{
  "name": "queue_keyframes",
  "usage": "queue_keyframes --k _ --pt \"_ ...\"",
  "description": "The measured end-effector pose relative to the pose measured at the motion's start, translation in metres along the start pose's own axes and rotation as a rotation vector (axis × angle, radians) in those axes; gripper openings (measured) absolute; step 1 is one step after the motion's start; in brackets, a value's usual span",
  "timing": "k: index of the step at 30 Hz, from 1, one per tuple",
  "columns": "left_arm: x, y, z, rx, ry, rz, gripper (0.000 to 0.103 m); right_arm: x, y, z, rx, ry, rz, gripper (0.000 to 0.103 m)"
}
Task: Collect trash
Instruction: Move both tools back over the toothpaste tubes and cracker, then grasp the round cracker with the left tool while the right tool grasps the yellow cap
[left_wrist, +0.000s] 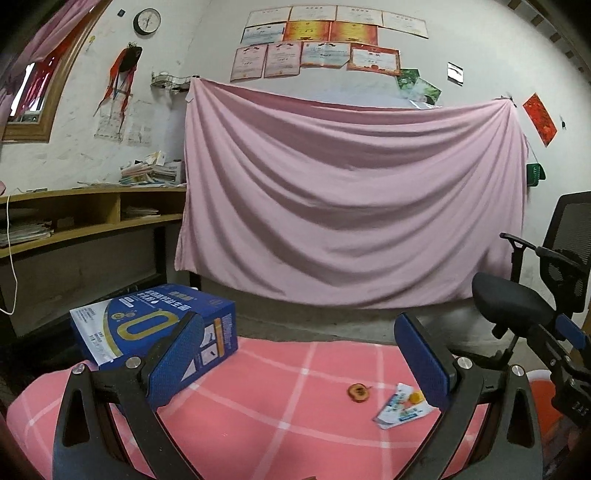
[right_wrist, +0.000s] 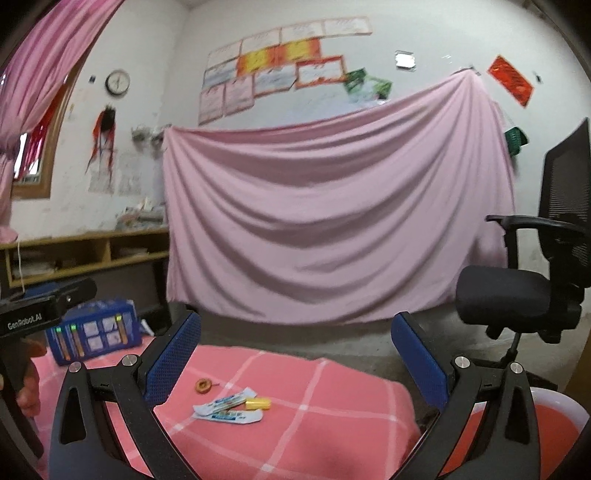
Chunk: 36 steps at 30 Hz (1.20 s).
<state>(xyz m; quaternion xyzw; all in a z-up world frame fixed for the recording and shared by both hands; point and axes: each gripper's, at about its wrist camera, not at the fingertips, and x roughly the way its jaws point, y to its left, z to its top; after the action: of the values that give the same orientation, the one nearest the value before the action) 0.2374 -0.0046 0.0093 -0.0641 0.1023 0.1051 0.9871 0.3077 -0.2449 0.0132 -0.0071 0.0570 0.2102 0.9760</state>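
Note:
On the pink checked cloth (left_wrist: 280, 417) lie a white and blue wrapper (left_wrist: 400, 408), a small yellow piece (left_wrist: 416, 397) on it, and a brown dried fruit slice (left_wrist: 358, 392). In the right wrist view the wrapper (right_wrist: 227, 408), yellow piece (right_wrist: 258, 403) and brown slice (right_wrist: 202, 386) lie between and ahead of the fingers. My left gripper (left_wrist: 299, 362) is open and empty above the cloth, trash to its right. My right gripper (right_wrist: 295, 362) is open and empty, just above the trash. A red bin with a white rim (right_wrist: 554, 417) stands at the right.
A blue carton (left_wrist: 155, 325) stands on the cloth's far left corner, seen also in the right wrist view (right_wrist: 96, 334). A black office chair (right_wrist: 535, 295) stands at the right beyond the bin. A pink sheet (left_wrist: 351, 195) hangs on the wall behind. Wooden shelves (left_wrist: 92, 218) are at the left.

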Motion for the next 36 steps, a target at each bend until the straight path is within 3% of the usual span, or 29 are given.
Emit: queue_keyframes --k 5,9,17,19,23,25,27,28,33,36 --pt "0.017 0.005 -0.001 0.007 0.008 -0.004 0.101 0.012 0.002 -0.001 -0.009 0.027 0.0 0.103" --pt "0.036 0.004 -0.001 0.043 0.059 -0.008 0.101 0.04 -0.003 -0.004 0.016 0.131 -0.018 0.103" --pt "0.088 0.002 -0.015 0.078 0.271 -0.032 0.1 0.084 -0.015 -0.018 0.103 0.344 0.007 0.103" --pt "0.096 -0.002 -0.018 0.093 0.318 -0.056 0.099 0.096 -0.013 -0.024 0.097 0.424 0.031 0.099" --pt "0.117 -0.01 -0.034 0.123 0.449 -0.11 0.07 0.116 -0.005 -0.039 0.085 0.578 0.081 0.08" --pt "0.127 -0.011 -0.041 0.113 0.518 -0.141 0.065 0.121 -0.002 -0.044 0.072 0.623 0.101 0.076" --pt "0.135 -0.011 -0.047 0.098 0.57 -0.175 0.053 0.124 0.002 -0.048 0.057 0.657 0.122 0.07" --pt "0.137 -0.012 -0.048 0.096 0.583 -0.185 0.051 0.127 0.002 -0.049 0.054 0.667 0.129 0.068" --pt "0.147 -0.027 -0.055 0.117 0.643 -0.251 0.037 0.139 0.004 -0.059 0.061 0.761 0.17 0.037" --pt "0.152 -0.038 -0.054 0.15 0.666 -0.281 0.037 0.142 -0.001 -0.061 0.079 0.776 0.187 0.031"
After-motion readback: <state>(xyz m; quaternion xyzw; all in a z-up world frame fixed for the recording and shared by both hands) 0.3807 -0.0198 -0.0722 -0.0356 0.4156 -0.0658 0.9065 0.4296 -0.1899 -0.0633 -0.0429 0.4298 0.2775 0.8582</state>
